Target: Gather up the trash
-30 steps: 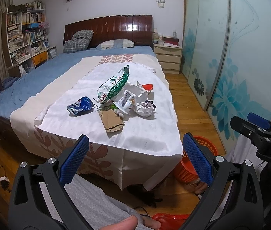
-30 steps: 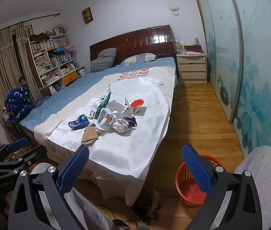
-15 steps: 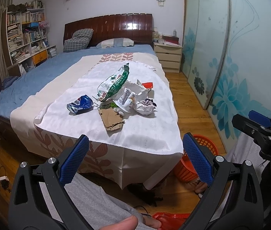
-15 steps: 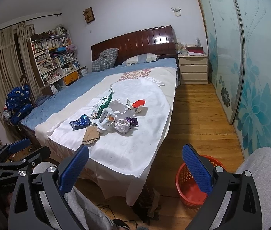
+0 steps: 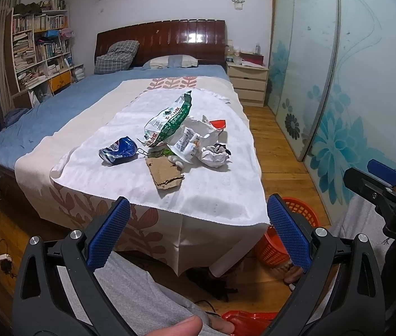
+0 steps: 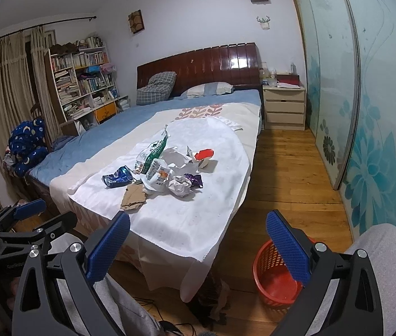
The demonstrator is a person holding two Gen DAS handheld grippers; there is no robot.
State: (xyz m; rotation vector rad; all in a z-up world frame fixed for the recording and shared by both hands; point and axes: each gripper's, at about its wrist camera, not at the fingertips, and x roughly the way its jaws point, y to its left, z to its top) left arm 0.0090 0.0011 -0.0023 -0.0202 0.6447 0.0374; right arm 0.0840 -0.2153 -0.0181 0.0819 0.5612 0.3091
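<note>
Compared with one second earlier, the bed and its litter sit slightly lower and nearer in the left wrist view, and slightly larger in the right wrist view; no item of trash has shifted on the cloth.

Left gripper [image 5: 198, 235], lower centre of its own frame: jaws wide apart, holding nothing, blue pads [image 5: 108, 236] framing the foot of the bed [image 5: 57, 106]. It also appears at the lower left of the right wrist view [image 6: 43, 215].

Right gripper [image 6: 198, 249], lower centre of its frame: jaws likewise spread and empty (its tip also shows at the right edge of the left wrist view [image 5: 377, 179]). It hangs above the floor, between the corner of the bed and the red basket [image 6: 273, 280].

Trash, mid-frame on the white cloth [image 5: 212, 193], well apart from both grippers:
- crushed blue can [image 5: 118, 150], leftmost;
- torn cardboard piece [image 5: 165, 172], nearest the foot edge;
- green-and-white snack bag [image 5: 169, 121], propped up behind;
- white printed wrapper [image 5: 188, 145], touching the bag;
- crumpled paper ball [image 5: 214, 155], right of the wrapper;
- small red-topped carton [image 6: 204, 156], farthest right.

The red basket stands on the wooden floor [image 6: 287, 168], just beside the bed's near corner.
</note>
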